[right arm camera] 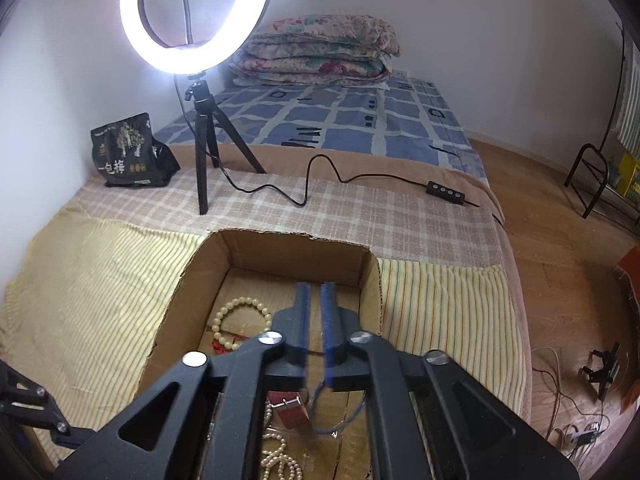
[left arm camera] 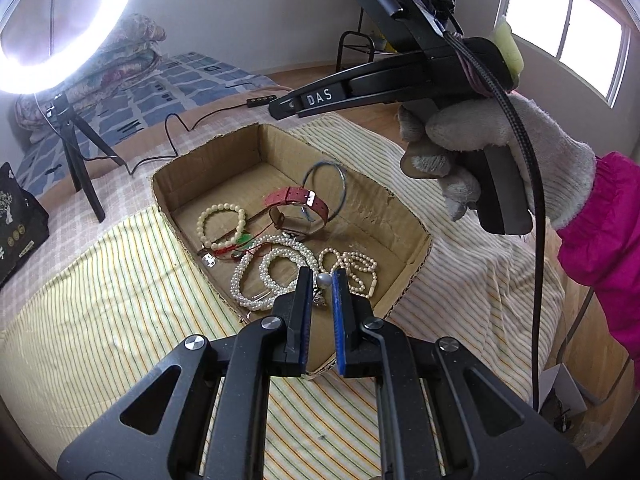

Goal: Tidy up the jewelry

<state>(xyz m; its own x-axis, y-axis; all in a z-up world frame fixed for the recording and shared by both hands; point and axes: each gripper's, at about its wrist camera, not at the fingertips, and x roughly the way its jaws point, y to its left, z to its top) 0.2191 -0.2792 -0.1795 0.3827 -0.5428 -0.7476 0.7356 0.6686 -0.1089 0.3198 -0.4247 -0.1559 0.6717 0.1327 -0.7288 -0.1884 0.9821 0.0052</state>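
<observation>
Both wrist views close, angled down, sharing cardboard box (left arm camera: 404,216).

Cardboard box (left arm camera: 256,148): matt, rough torn rim. Pearl strands (left arm camera: 276,268): glossy. Watch strap (left arm camera: 292,198): red, grainy. Striped cloth (left arm camera: 100,280): matt weave.

A brown corrugated cardboard box (left arm camera: 224,184) holds a red leather watch strap (left arm camera: 298,200), a cream beaded bracelet (left arm camera: 221,226), white pearl strands (left arm camera: 272,276) and a thin blue bangle (left arm camera: 325,190), on a yellow-and-green striped cloth (left arm camera: 100,280).
</observation>
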